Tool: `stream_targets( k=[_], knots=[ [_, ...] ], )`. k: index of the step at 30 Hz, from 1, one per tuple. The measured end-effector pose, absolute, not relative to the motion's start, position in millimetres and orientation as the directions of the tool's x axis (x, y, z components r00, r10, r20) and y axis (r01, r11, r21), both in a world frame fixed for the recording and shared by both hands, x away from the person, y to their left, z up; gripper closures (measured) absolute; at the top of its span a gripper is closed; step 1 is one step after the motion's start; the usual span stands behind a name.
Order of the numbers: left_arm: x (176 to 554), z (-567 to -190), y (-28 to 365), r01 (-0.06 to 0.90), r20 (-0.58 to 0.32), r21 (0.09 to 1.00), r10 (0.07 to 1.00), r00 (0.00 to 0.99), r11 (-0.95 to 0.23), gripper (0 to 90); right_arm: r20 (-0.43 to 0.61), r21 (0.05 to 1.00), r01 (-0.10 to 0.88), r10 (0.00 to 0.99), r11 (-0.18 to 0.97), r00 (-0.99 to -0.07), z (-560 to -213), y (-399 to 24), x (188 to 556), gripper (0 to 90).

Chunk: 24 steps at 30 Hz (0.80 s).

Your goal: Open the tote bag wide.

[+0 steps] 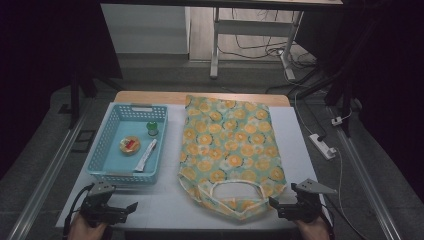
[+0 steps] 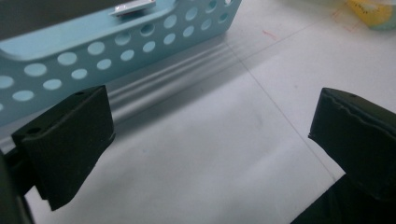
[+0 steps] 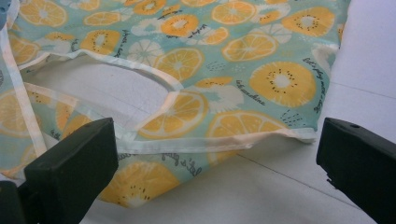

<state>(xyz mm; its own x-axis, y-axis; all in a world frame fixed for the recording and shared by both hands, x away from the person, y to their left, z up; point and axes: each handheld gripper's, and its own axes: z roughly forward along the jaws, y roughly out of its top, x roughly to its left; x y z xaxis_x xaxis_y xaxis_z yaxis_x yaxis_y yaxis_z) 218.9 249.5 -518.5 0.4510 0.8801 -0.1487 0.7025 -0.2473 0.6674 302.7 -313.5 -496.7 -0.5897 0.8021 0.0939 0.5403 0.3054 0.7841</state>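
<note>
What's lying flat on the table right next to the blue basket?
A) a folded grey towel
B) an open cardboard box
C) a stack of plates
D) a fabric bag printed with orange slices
D: the fabric bag printed with orange slices lies spread flat to the right of the blue basket, its handle end toward the right claw.

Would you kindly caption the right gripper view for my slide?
Open right gripper poised at the handle end of the orange-print bag lying flat on the white table.
</note>
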Motion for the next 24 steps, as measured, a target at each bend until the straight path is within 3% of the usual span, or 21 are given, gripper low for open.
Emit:
stream_targets(
  k=[17,24],
  knots=[
    [222.0,-519.7,247.9,0.712,-0.155,0.654,0.876,0.456,-0.255,0.0,0.118,0.774,0.560,0.802,0.295,-0.586,-497.4,-314.6,304.9,0.0],
    [221.3,-519.6,249.8,0.713,-0.165,0.660,0.880,0.445,-0.237,0.3,0.079,0.779,0.528,0.782,0.339,-0.618,-496.8,-310.4,302.2,0.0]
  ],
)
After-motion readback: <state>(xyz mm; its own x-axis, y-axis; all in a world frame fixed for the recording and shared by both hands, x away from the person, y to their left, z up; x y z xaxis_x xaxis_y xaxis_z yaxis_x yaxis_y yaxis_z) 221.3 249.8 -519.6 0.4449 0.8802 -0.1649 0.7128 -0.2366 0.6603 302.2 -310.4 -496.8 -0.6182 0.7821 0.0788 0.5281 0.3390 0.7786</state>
